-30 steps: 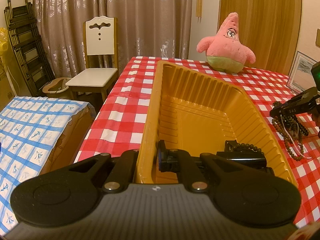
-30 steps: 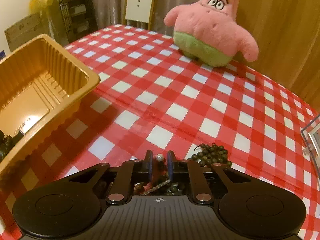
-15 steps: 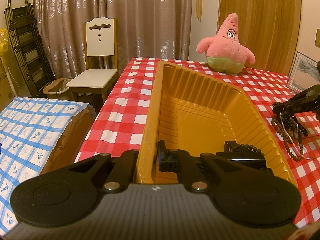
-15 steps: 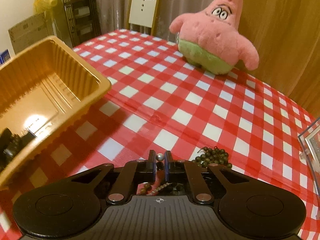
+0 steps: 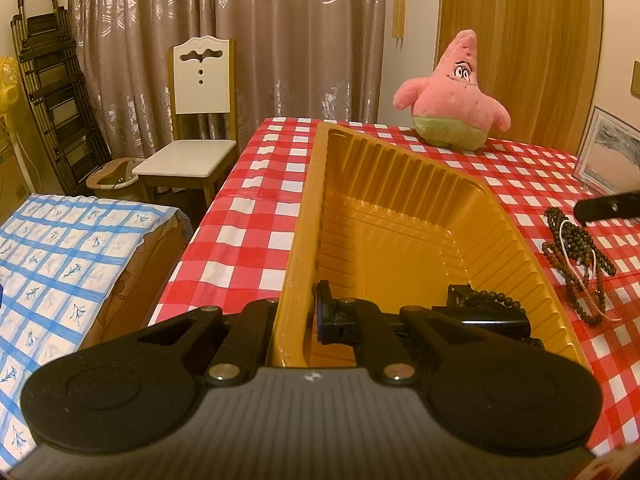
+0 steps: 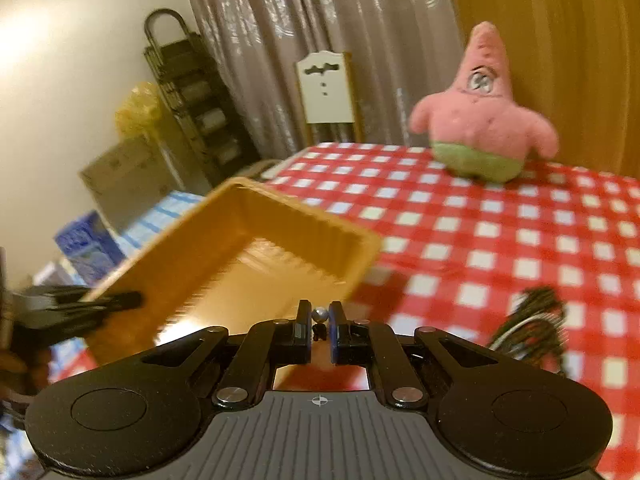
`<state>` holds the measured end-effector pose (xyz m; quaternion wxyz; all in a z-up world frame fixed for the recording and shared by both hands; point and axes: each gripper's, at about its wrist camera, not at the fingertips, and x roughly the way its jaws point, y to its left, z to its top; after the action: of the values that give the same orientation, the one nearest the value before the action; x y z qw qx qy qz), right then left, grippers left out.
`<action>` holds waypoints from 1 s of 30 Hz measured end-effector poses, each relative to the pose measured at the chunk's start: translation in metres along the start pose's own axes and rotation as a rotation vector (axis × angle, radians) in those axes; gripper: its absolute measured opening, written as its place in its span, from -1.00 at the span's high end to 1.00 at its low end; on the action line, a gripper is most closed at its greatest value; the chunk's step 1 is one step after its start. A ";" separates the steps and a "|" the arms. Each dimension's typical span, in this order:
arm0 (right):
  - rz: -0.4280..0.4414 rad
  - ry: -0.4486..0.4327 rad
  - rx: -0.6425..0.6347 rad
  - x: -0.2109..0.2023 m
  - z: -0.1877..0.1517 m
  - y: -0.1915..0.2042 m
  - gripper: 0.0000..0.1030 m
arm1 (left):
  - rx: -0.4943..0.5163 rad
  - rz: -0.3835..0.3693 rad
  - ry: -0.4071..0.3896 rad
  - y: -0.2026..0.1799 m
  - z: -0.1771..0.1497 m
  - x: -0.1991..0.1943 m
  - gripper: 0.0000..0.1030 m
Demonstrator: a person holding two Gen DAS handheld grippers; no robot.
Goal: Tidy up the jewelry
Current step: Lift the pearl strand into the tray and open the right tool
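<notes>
Now that the right gripper [image 6: 320, 330], pinching a bead strand [image 6: 320, 314], has risen from the tablecloth [image 6: 500, 240] toward the gold tray [image 5: 400, 216], whose wall the left gripper [image 5: 296, 316] clamps, deposit appears next.

Curtains [image 5: 224, 32], white chair [image 5: 196, 120], wooden door [image 5: 516, 40]

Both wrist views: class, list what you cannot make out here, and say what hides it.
- Right view: bead in the right gripper; anything below is hidden by its fingers.
- Right view: necklace pile smeared by motion blur.
- Left view: dark items in the tray, partly behind the left gripper.
</notes>
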<state>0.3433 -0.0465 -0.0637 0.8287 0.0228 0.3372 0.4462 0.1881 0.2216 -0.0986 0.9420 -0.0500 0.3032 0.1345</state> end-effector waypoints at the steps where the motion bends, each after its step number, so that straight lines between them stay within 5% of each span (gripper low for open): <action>1: 0.014 0.001 0.010 0.001 -0.001 0.006 0.84 | -0.001 0.000 0.000 0.000 0.000 0.000 0.91; 12: 0.137 0.065 0.050 0.039 -0.014 0.061 0.84 | -0.005 -0.005 -0.006 -0.002 0.001 -0.003 0.92; 27: 0.117 0.110 0.064 0.087 -0.022 0.078 0.82 | -0.008 -0.007 -0.002 -0.003 -0.001 -0.003 0.93; 30: 0.112 0.074 0.078 0.079 -0.017 0.075 0.46 | -0.008 -0.009 -0.001 -0.003 -0.001 -0.003 0.93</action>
<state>0.3081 0.0535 -0.0938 0.7879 0.0574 0.3827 0.4791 0.1860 0.2182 -0.0975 0.9426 -0.0550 0.3019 0.1317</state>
